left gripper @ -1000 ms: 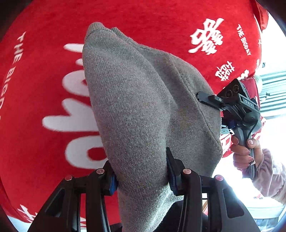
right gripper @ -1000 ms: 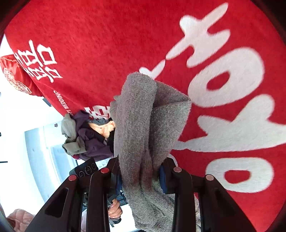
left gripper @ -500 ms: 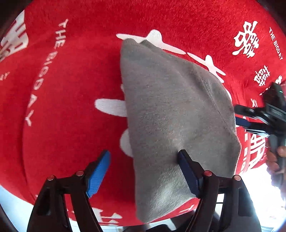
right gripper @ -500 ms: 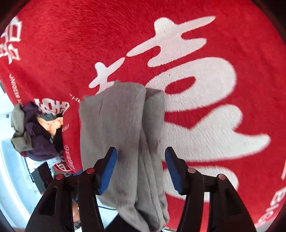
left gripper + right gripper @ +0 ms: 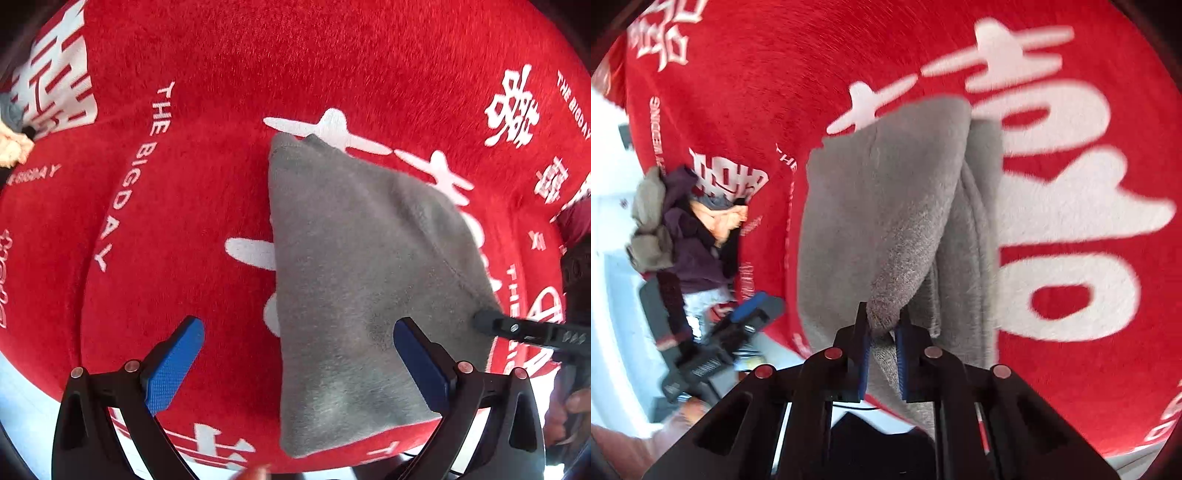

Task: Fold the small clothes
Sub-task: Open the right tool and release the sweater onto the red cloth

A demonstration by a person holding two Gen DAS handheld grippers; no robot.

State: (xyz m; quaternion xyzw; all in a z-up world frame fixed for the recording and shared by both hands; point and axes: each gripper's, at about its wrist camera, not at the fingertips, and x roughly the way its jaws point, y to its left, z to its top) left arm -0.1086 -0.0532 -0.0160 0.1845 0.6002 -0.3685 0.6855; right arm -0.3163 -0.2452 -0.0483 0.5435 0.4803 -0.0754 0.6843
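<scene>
A: Biggest thing first: the red cloth (image 5: 207, 110) fills both views, a plush spread printed with large white characters (image 5: 1071, 206) and small white lettering.

B: And the landmark sits right on it. The grey garment (image 5: 354, 288) lies folded over on the red cloth, across the white characters, narrow end pointing away from the left camera.

A: Off the garment's far side in the right wrist view, at the cloth's edge, there's a pile of clothes (image 5: 676, 236), purple and olive pieces heaped together.

B: Now the tools. The left tool (image 5: 295, 358) has just been opening and its jaws stand wide apart, blue pads clear of the fabric. One pad hangs over bare red cloth beside the garment, the other over the garment's near part. No pinch there.

A: The right tool (image 5: 882, 332) is the opposite story. Its jaws have just been closing, and they're clamped on a bunched fold of the grey garment at its near edge, the knit ridge rising out from between the pads.

B: From the left camera you catch that right tool's dark tip at the garment's right edge, with a hand (image 5: 569, 410) on its grip, blurred at the frame's rim.
</scene>
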